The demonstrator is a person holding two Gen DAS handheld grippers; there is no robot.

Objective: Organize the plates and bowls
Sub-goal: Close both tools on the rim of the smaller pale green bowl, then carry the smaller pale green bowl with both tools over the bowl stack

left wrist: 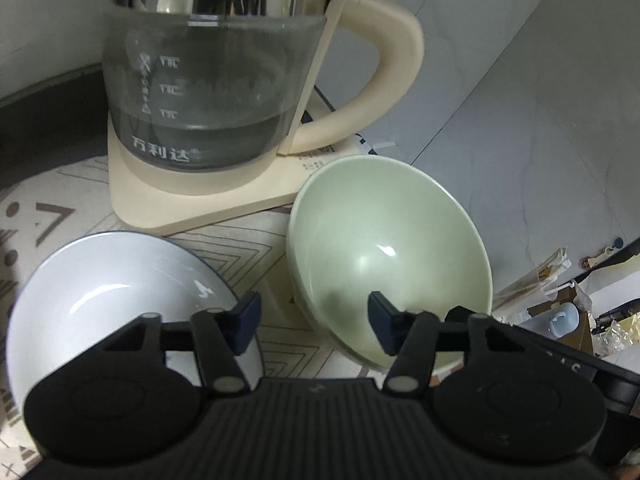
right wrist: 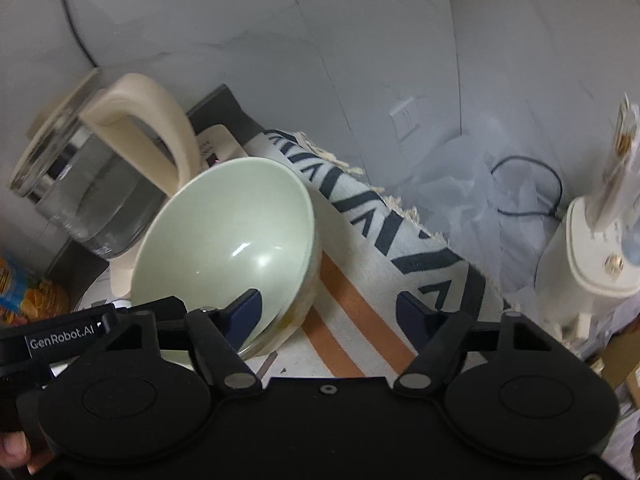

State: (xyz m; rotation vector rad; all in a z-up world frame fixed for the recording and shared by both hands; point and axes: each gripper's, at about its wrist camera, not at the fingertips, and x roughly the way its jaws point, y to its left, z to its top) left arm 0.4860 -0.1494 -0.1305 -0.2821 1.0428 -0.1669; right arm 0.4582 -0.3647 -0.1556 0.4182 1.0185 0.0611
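We are holding the left gripper (left wrist: 314, 322) with its fingers partly open and gripping nothing; the white bowl (left wrist: 120, 300) is sitting under its left finger and the green bowl (left wrist: 388, 256) under its right finger, with bare patterned cloth (left wrist: 248, 248) showing in the gap between them. The glass kettle (left wrist: 208, 80) is standing beyond both. We are spreading the right gripper (right wrist: 328, 308) wider, straddling the green bowl's near rim, one finger inside the bowl, the other outside over the cloth, neither pressing.
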